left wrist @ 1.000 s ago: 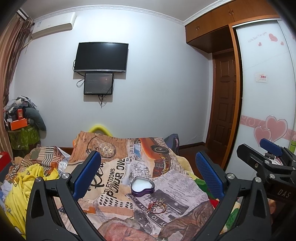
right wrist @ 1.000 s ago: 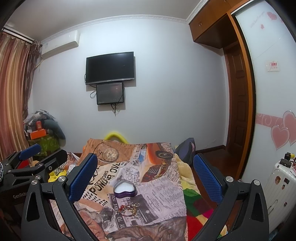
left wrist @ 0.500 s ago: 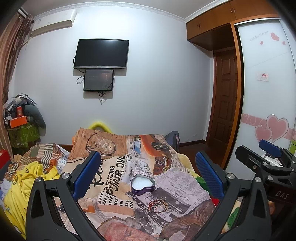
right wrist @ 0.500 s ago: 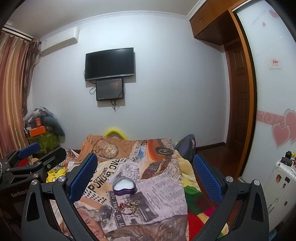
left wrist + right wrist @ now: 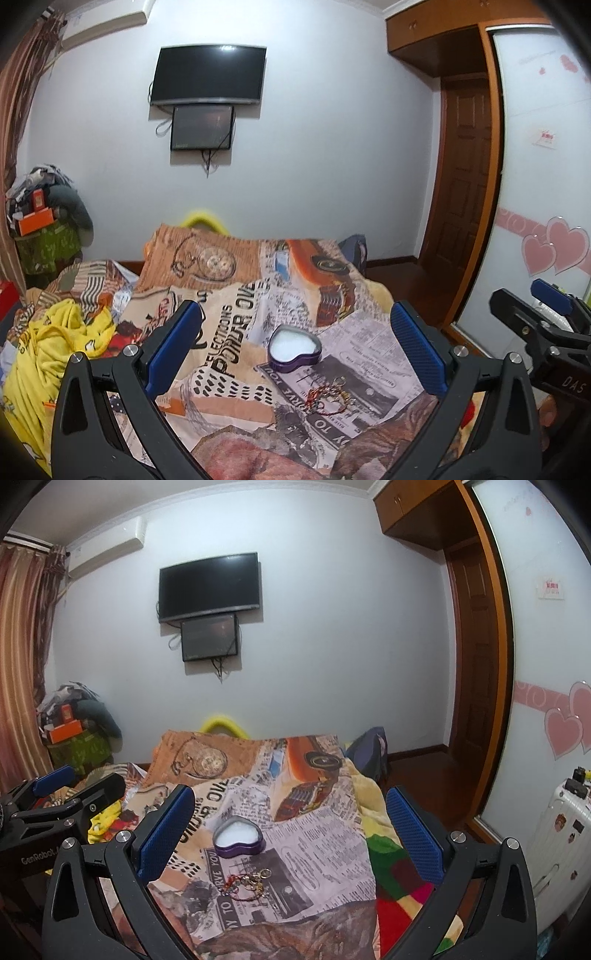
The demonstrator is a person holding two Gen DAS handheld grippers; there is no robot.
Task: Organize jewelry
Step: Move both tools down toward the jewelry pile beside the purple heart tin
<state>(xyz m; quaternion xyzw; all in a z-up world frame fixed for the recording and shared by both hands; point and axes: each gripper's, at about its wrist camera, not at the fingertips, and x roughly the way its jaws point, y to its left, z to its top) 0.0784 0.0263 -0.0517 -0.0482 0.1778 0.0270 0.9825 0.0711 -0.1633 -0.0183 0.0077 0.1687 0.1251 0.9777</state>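
A bed covered by a newspaper-print blanket [image 5: 236, 332] fills the lower half of both views. On it lies a small tangle of jewelry [image 5: 327, 397] [image 5: 245, 883], red and gold strands whose separate pieces are too small to tell apart. Just behind it, not touching, sits an open purple heart-shaped box [image 5: 293, 347] [image 5: 238, 837] with a white lining.

The left gripper [image 5: 295, 345] hovers above the bed with its blue fingers [image 5: 173, 343] spread wide, holding nothing; box and jewelry appear between them, farther off. The right gripper [image 5: 290, 830] is likewise spread and empty, with the jewelry left of centre between its fingers.

Yellow clothing [image 5: 48, 354] is heaped at the bed's left. A television [image 5: 208, 75] hangs on the far wall. A white suitcase [image 5: 557, 834] stands at right, partly cut off.
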